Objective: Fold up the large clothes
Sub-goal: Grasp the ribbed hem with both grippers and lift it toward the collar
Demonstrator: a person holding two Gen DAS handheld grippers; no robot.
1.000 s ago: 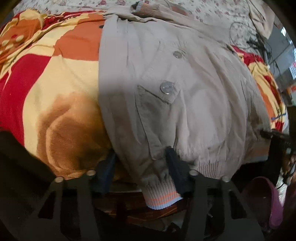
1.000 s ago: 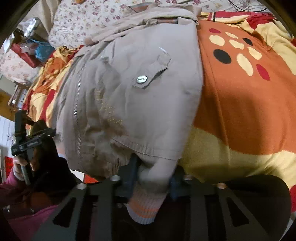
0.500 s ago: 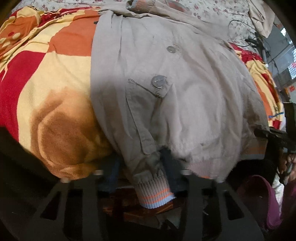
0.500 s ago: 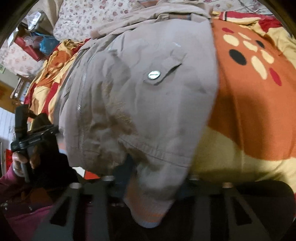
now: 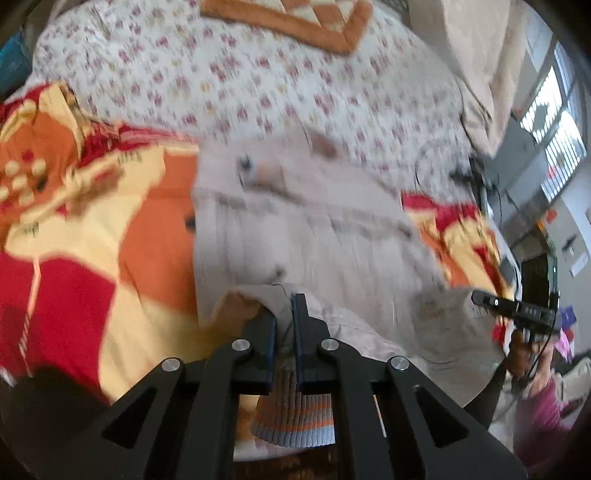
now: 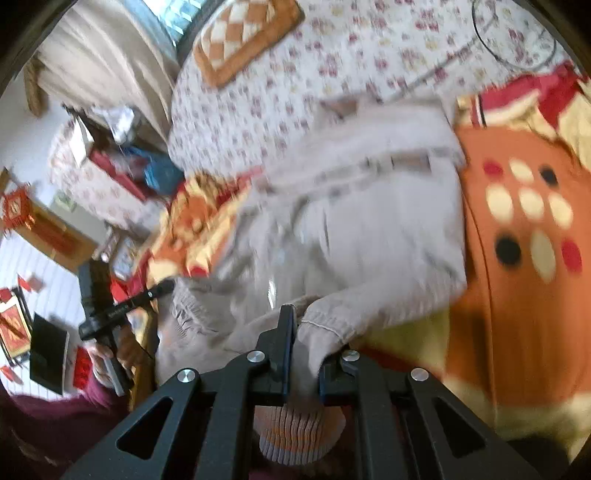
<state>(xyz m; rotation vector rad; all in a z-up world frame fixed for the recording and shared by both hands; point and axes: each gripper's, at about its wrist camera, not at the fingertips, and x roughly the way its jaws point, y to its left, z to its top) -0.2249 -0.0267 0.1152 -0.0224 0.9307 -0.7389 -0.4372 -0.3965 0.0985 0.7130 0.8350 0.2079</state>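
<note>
A beige jacket (image 5: 295, 229) lies on a bed over a red, orange and yellow blanket (image 5: 92, 258). My left gripper (image 5: 283, 314) is shut on the jacket's bottom hem, whose striped ribbed band (image 5: 295, 421) hangs below the fingers. My right gripper (image 6: 303, 332) is shut on the hem at the jacket's (image 6: 351, 229) other corner, its ribbed band (image 6: 299, 432) hanging down. Both grippers hold the hem lifted above the bed. The right gripper shows in the left wrist view (image 5: 517, 310), the left gripper in the right wrist view (image 6: 110, 314).
A floral sheet (image 5: 258, 74) covers the far half of the bed, with an orange checkered cushion (image 5: 295, 18) on it. A cable (image 6: 513, 33) lies on the sheet. Cluttered shelves (image 6: 92, 158) stand to the left in the right wrist view; a window (image 5: 554, 122) is at right.
Both grippers have closed on the hem and lifted it up and forward over the jacket. The views have tilted up toward the head of the bed.
</note>
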